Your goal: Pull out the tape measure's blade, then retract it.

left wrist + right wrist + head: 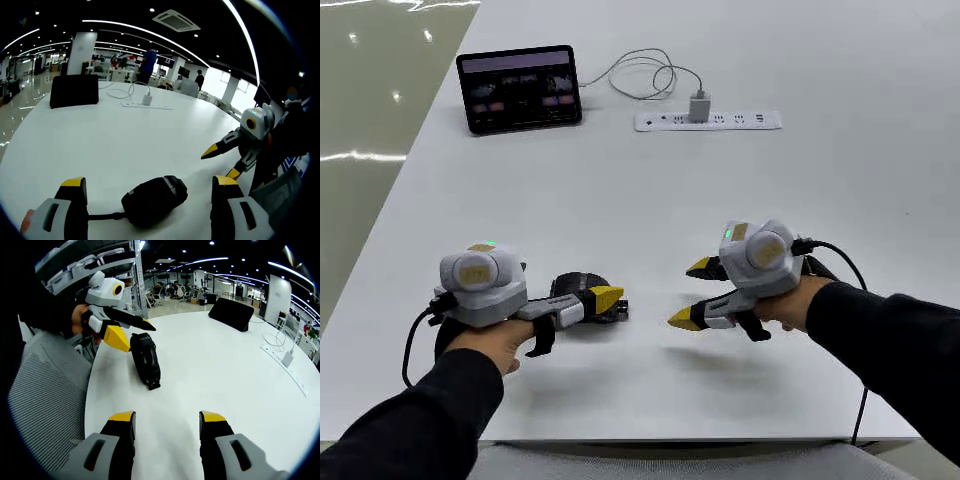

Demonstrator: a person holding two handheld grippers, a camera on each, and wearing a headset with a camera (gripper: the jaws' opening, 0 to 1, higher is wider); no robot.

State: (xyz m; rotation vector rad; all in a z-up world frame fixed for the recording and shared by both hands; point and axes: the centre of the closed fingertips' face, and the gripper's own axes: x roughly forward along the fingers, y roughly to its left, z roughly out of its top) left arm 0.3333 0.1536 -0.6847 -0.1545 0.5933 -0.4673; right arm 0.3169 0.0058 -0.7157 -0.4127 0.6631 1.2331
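This is looking like a large open-plan office. A long white table [720, 200] is carrying a dark flat tablet [519, 88] near its left edge and, beside it, a white power strip [708, 121] with a charger plugged in. Overhead, a black ceiling is glowing with curved light strips [150, 35] and small spotlights around a square air vent [174, 20]. People [148, 62] are standing among distant desks and chairs [175, 292]. A grey mesh office chair [45, 390] is sitting at the table's near edge, and a glossy floor [370, 120] is reflecting the lights.

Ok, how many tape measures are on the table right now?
1. The black tape measure lies near the front edge of the white table, between the open jaws of the left gripper. A little of the table is hidden from view.
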